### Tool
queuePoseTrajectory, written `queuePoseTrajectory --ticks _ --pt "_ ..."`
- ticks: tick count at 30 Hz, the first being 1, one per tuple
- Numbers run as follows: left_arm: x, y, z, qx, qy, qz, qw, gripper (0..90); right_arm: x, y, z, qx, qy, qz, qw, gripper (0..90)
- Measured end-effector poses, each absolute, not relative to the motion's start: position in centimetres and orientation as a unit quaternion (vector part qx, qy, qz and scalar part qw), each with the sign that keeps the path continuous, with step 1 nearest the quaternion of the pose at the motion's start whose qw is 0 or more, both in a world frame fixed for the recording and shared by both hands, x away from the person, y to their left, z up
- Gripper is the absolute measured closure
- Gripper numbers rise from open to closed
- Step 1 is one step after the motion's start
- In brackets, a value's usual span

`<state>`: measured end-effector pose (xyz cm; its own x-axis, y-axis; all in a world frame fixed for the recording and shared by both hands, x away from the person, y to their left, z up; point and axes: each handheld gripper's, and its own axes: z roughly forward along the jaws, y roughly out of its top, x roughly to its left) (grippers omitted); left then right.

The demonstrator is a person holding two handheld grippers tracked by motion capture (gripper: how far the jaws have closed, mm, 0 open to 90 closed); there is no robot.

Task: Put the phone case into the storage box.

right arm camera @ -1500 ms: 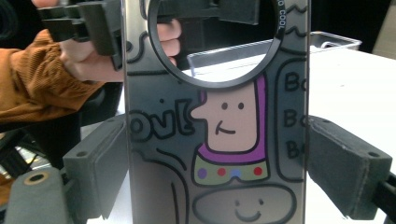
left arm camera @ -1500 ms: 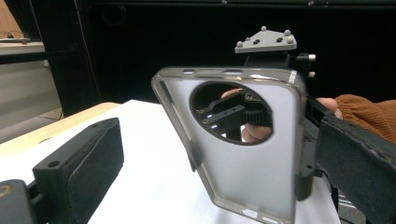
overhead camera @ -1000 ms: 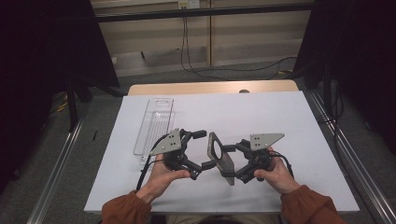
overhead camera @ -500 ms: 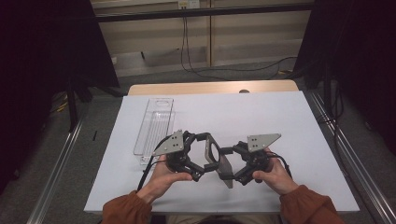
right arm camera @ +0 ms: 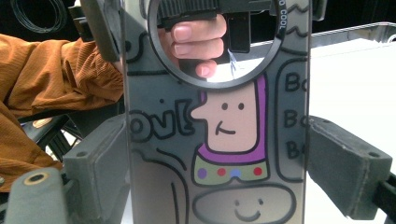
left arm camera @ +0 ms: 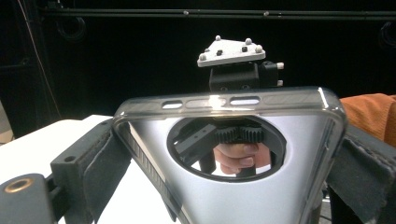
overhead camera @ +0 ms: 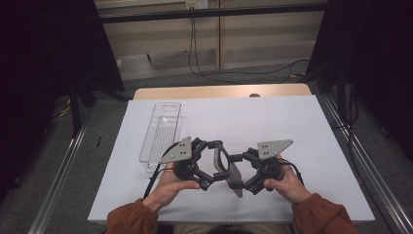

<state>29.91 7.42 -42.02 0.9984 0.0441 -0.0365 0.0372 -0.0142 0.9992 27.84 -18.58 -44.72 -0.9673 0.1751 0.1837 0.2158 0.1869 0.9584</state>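
left jaws: pressed onto both side edges of the phone case (left arm camera: 233, 186), pads flush on its rim
right jaws: clamped on the same phone case (right arm camera: 219, 140) from its two long sides
left gripper (overhead camera: 207, 163): in the person's left hand (overhead camera: 168, 187), low over the table, near front edge
right gripper (overhead camera: 238, 170): in the right hand (overhead camera: 287, 183), facing the left gripper, case between them
case position: held off the white table (overhead camera: 272, 117), centre front, between both grippers
case axis: long axis runs roughly away-to-toward the person in the high view, far end tipped up; camera-hole end toward the left gripper side
case look: clear smoky shell, big round cutout, slots along one end; back printed with cartoon face, purple hood, coloured dots, smiley, black lettering
tray (overhead camera: 160, 134): clear plastic, long, left on table, apart from case
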Motion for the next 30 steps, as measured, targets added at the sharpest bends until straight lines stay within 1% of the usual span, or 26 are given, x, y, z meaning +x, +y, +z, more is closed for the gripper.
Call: queuePoseTrajectory --ticks 7,11,12,16,18,21,28,30 --pt "30.04 7.44 -42.18 0.713 0.026 -0.007 0.701 7.7 27.87 -18.58 -44.85 -0.123 -0.772 -0.624 0.021 11.8" --pt "30.05 7.43 -42.15 0.717 0.026 -0.011 0.697 8.9 27.9 -18.55 -44.88 -0.121 -0.773 -0.622 0.015 11.7" --pt "30.07 7.46 -42.13 0.72 0.027 -0.004 0.693 9.1 27.9 -18.55 -44.87 -0.121 -0.775 -0.62 0.012 11.7" --pt "30.1 7.42 -42.15 0.722 0.036 -0.006 0.691 9.8 27.96 -18.66 -44.84 -0.124 -0.778 -0.615 0.0 11.2" --pt "30.16 7.43 -42.15 0.726 0.037 0.004 0.686 10.1 27.98 -18.69 -44.79 -0.126 -0.78 -0.612 -0.007 10.8" --pt "30.06 7.32 -42.13 0.729 0.034 0.005 0.683 10.4 27.87 -18.65 -44.75 -0.127 -0.785 -0.606 -0.017 10.4" --pt "29.91 7.13 -42.13 0.733 0.037 0.01 0.679 11.1 27.59 -18.16 -44.84 -0.126 -0.791 -0.599 -0.021 7.9" --pt "30.0 7.21 -42.13 0.737 0.042 0.016 0.675 11.3 27.53 -18.23 -44.89 -0.144 -0.788 -0.598 -0.023 4.7"
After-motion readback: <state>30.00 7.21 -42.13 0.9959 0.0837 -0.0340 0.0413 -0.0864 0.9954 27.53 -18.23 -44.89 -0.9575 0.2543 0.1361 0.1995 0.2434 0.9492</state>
